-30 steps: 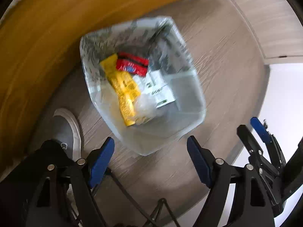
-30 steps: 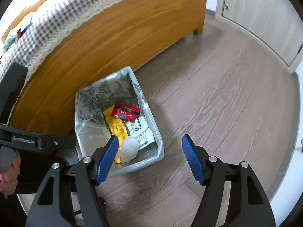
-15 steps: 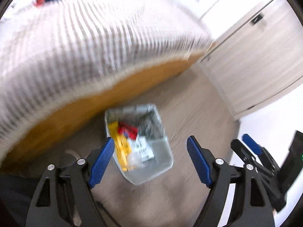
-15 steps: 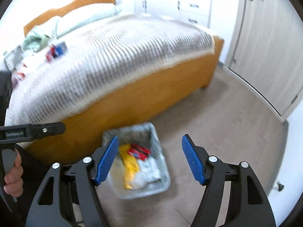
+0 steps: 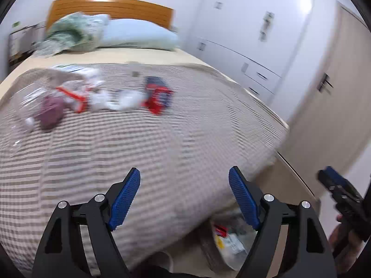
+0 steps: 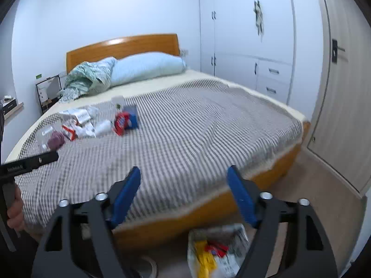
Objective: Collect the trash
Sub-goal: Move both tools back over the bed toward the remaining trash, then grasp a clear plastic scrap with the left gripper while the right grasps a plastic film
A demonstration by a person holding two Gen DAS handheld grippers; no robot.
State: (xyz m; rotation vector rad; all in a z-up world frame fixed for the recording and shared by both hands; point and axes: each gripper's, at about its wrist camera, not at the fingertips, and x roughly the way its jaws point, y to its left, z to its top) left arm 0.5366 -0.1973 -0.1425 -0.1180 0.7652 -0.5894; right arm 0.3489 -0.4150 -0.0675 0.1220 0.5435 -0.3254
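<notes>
Both grippers have swung up off the bin in the last second: a second ago both cameras looked straight down into it, now they face across the bed. Reads as a drop-off done and the next pick starting.

Left gripper (image 5: 184, 199): jaws wide apart, nothing between them. Right gripper (image 6: 184, 195): same, spread and empty.

The bin (image 6: 241, 231) sits on the floor at the foot of the bed, low in both views and partly behind the fingers. Inside it: a yellow wrapper (image 6: 205, 258), a red packet (image 6: 216, 247) and some white paper.

Remaining trash is a cluster on the striped blanket (image 6: 197, 139), towards the far left side, well apart from both grippers:
- red and blue packet (image 6: 124, 120), nearest the middle of the bed
- white crumpled tissue (image 6: 103, 126) just beside it
- red and white box (image 6: 69, 131)
- purple wad (image 6: 56, 140), next to clear plastic at the left edge

Left view is motion-blurred, so item detail comes from the right one.

Judgement: task partway done, several pieces left. The next reach goes across the bed; the red and blue packet looks the easiest grab.
</notes>
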